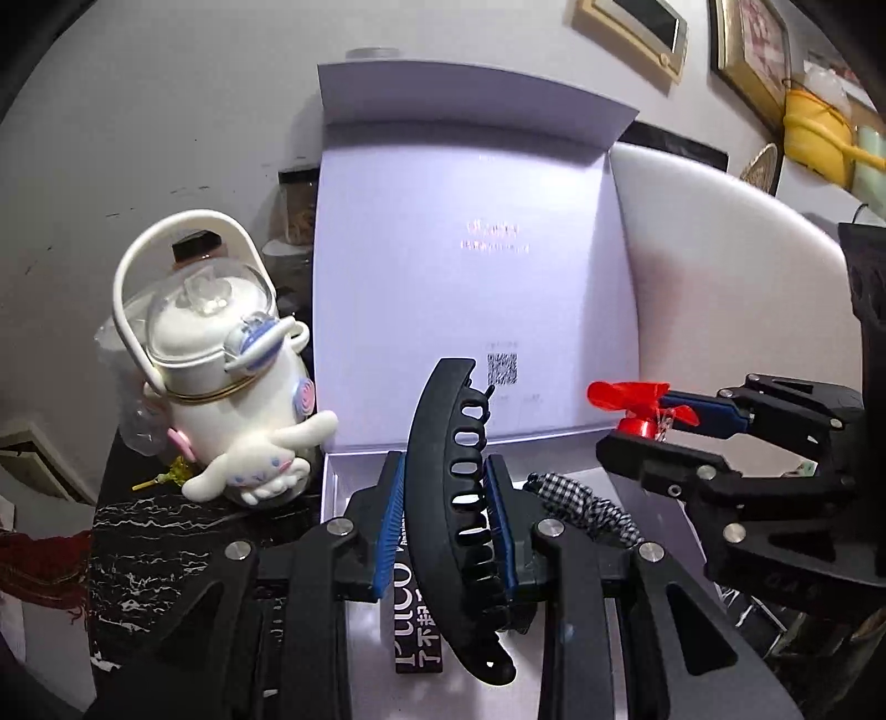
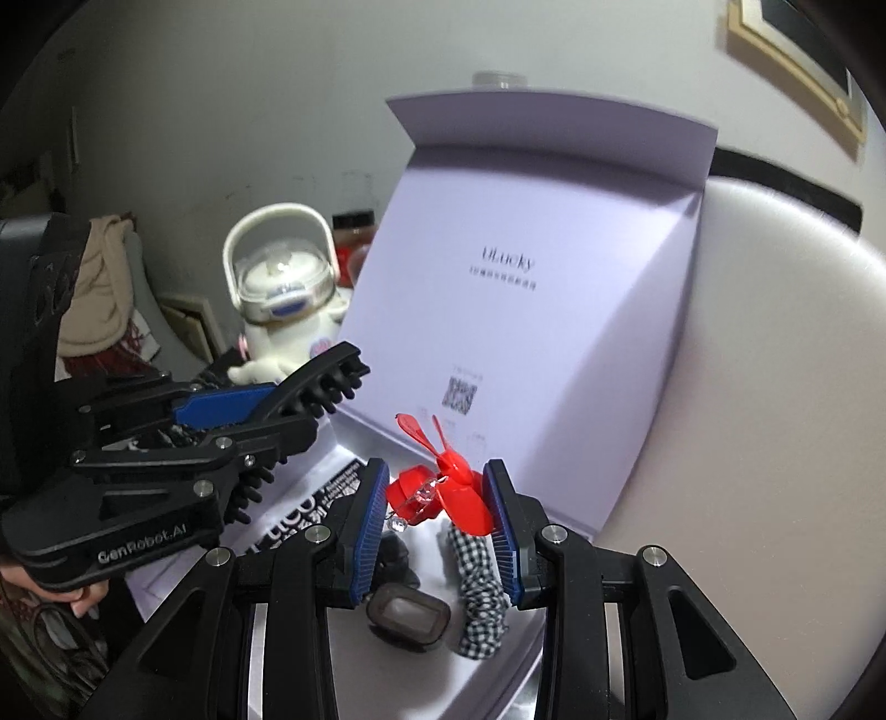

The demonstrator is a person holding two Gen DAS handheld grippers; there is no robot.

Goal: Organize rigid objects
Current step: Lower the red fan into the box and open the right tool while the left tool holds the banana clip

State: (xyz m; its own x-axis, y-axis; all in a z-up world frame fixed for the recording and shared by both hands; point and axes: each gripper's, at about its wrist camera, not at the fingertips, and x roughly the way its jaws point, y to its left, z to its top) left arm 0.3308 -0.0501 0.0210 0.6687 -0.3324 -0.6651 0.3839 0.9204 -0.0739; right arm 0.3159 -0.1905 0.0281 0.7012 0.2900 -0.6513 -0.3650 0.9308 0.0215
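My left gripper [image 1: 446, 518] is shut on a long black banana hair clip [image 1: 443, 476] and holds it upright over the open white box [image 1: 470, 266]. My right gripper [image 2: 437, 509] is shut on a red hair clip [image 2: 443, 482] with a clear bead, above the box's inside. In the left wrist view the right gripper [image 1: 653, 426] holds the red clip [image 1: 631, 396] at the right. In the right wrist view the left gripper [image 2: 266, 421] with the black clip [image 2: 326, 382] is at the left. A black-and-white checked scrunchie [image 2: 479, 598] and a dark square clip [image 2: 407, 615] lie in the box.
A white cartoon-dog bottle [image 1: 232, 387] with a handle stands left of the box on a black marbled surface [image 1: 144, 554]. The box lid [image 2: 531, 288] stands upright behind. A white rounded chair back [image 2: 775, 387] is at the right. Framed pictures [image 1: 747, 50] hang on the wall.
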